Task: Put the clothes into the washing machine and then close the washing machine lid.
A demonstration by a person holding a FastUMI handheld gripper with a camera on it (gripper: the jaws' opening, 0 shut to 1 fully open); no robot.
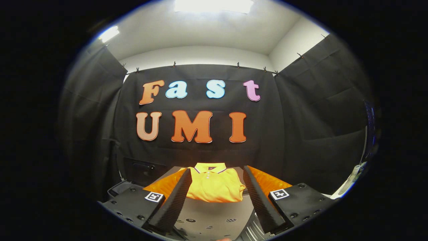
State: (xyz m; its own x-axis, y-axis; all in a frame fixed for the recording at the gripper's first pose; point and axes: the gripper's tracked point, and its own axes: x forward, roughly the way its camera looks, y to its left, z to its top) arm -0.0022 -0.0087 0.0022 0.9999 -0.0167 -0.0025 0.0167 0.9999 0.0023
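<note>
A folded orange polo shirt (pixel 215 187) lies flat on the grey top of the washing machine (pixel 214 214), collar toward the black cloth wall. My gripper (pixel 217 201) hovers above the near edge of that top, its two black ribbed fingers (pixel 175 201) spread wide on either side of the shirt, with nothing between them. The shirt's near hem lies between the fingers, ahead of the tips. Small round controls show on the grey panel below the shirt.
A dark box-like shape (pixel 143 170) sits behind and left of the machine against the cloth wall. A grey ridged part (pixel 250 229) shows near the right finger's base. A white object (pixel 354 175) stands far right.
</note>
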